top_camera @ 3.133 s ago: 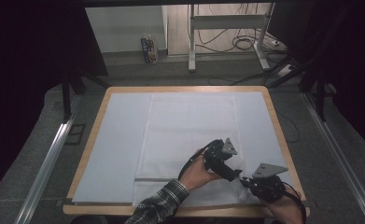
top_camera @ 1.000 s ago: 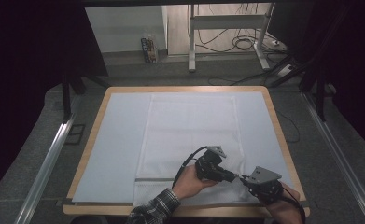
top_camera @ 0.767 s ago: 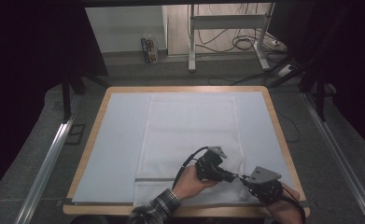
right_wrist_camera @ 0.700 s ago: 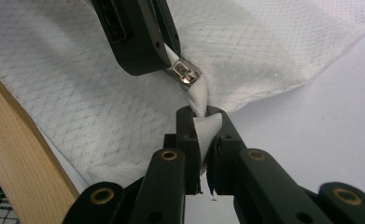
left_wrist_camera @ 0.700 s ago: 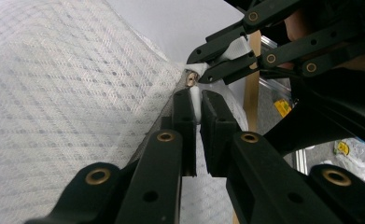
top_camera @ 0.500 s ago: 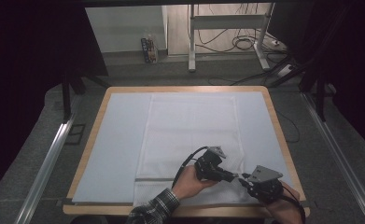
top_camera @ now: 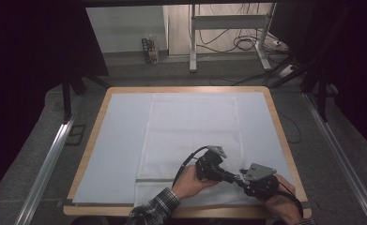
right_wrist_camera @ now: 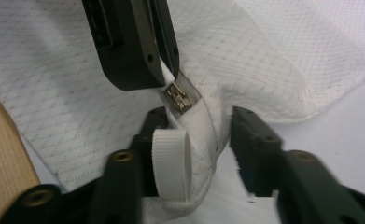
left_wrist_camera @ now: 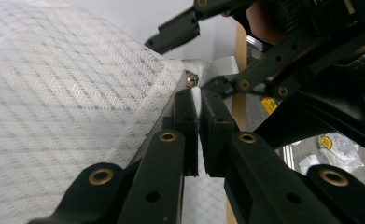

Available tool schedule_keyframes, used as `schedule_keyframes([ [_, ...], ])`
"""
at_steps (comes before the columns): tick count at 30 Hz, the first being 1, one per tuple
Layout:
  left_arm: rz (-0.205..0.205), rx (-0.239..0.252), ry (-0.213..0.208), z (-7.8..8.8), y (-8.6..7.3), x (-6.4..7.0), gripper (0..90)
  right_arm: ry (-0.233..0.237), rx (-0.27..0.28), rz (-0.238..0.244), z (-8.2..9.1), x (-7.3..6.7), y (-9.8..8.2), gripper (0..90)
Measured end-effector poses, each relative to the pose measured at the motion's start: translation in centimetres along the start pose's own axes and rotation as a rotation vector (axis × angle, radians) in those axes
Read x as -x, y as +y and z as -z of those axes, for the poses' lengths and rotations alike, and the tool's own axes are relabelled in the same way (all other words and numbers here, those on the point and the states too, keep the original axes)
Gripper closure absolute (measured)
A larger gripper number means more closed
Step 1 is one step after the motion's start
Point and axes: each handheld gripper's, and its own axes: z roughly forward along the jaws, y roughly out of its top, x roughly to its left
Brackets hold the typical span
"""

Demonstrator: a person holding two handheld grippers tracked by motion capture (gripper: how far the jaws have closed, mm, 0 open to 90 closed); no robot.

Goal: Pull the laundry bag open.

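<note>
While the white mesh cloth [top_camera: 190,136] lies spread flat over the pale sheet [top_camera: 120,140] that covers the wooden table [top_camera: 284,140], its near right corner is being worked between the two grippers close to the table's near edge. In the high view, the left gripper [top_camera: 235,178] is seen held in the person's left hand [top_camera: 188,183], its jaws pointing toward the right gripper [top_camera: 243,183], which is held just beside it in the right hand [top_camera: 282,206]; the two tools nearly meet tip to tip. In the left gripper view, the left gripper [left_wrist_camera: 196,100] is seen clenched on the cloth's edge: a thin white fold is pinched between its pads, and the mesh fabric [left_wrist_camera: 73,88] rises to the left of its jaws. A small metal zipper pull [left_wrist_camera: 191,79] sits just past its fingertips, and the other gripper's black linkage is seen just beyond it and to the right. In the right gripper view, the right gripper [right_wrist_camera: 196,123] is seen with its jaws parted, having just been opening; the bunched hem of the cloth and a white webbing loop [right_wrist_camera: 171,161] lie between them, and the right pad stands apart from the fabric. Just ahead of its tips, the zipper pull [right_wrist_camera: 180,99] is seen on the white tape, right under the left gripper's closed jaws [right_wrist_camera: 164,70], which clamp the tape there. To the left of its jaws, bare table wood [right_wrist_camera: 5,154] is seen beside the cloth.
</note>
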Motion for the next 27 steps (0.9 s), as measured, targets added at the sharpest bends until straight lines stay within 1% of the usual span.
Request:
schedule_keyframes([
  [3,-0.003,0.009,-0.012,0.2,0.1,-0.1,86.8,-0.004,0.012,0.008,0.2,-0.1,0.1,73.7],
  [4,-0.007,0.010,-0.011,0.3,0.2,-0.1,86.8,-0.005,0.014,0.008,0.2,-0.1,0.1,77.9],
  [6,-0.014,0.008,-0.004,0.3,0.2,-0.1,86.9,0.003,0.013,-0.001,0.2,-0.2,0.2,82.3],
  [10,-0.026,0.008,0.023,0.3,0.1,0.2,87.2,0.012,0.011,-0.023,0.1,-0.1,0.1,84.0],
  [11,-0.042,-0.002,0.033,0.4,0.1,0.2,87.2,0.016,0.010,-0.030,0.1,-0.1,0.1,84.1],
  [12,-0.046,-0.003,0.035,0.4,0.1,0.2,87.3,0.021,0.010,-0.036,0.1,-0.1,0.1,84.2],
  [13,-0.045,-0.004,0.036,0.4,0.0,0.2,87.3,0.023,0.009,-0.040,0.1,-0.1,0.1,84.3],
  [14,-0.029,0.005,0.041,0.4,-0.1,0.4,87.4,0.022,0.008,-0.039,0.1,-0.1,0.1,84.4],
  [16,-0.037,-0.008,0.073,0.8,-0.3,0.1,87.4,0.007,-0.006,-0.036,0.2,-0.1,0.0,84.6],
  [17,-0.024,-0.006,0.067,1.0,-0.5,-0.1,87.4,0.004,-0.006,-0.045,0.2,0.0,-0.1,84.6],
  [18,-0.019,-0.006,0.063,1.4,-0.7,-0.4,87.4,0.008,-0.001,-0.054,0.3,0.2,-0.3,84.6],
  [20,-0.021,-0.008,0.054,1.8,-1.0,-0.8,87.5,0.008,0.009,-0.062,0.5,0.4,-0.4,84.6],
  [21,-0.018,-0.006,0.054,1.8,-1.1,-0.7,87.4,0.011,0.012,-0.061,0.5,0.4,-0.3,84.6],
  [23,-0.029,-0.017,0.065,1.8,-1.2,-0.6,87.4,0.013,0.004,-0.053,0.4,0.2,-0.3,84.5],
  [24,-0.031,-0.019,0.063,1.8,-1.2,-0.6,87.4,0.015,-0.001,-0.047,0.3,0.2,-0.2,84.5],
  [26,-0.029,-0.019,0.056,1.9,-1.3,-0.6,87.4,0.021,-0.002,-0.052,0.3,0.2,-0.3,84.4],
  [27,-0.030,-0.022,0.062,1.9,-1.3,-0.6,87.4,0.026,-0.002,-0.054,0.4,0.2,-0.3,84.3],
])
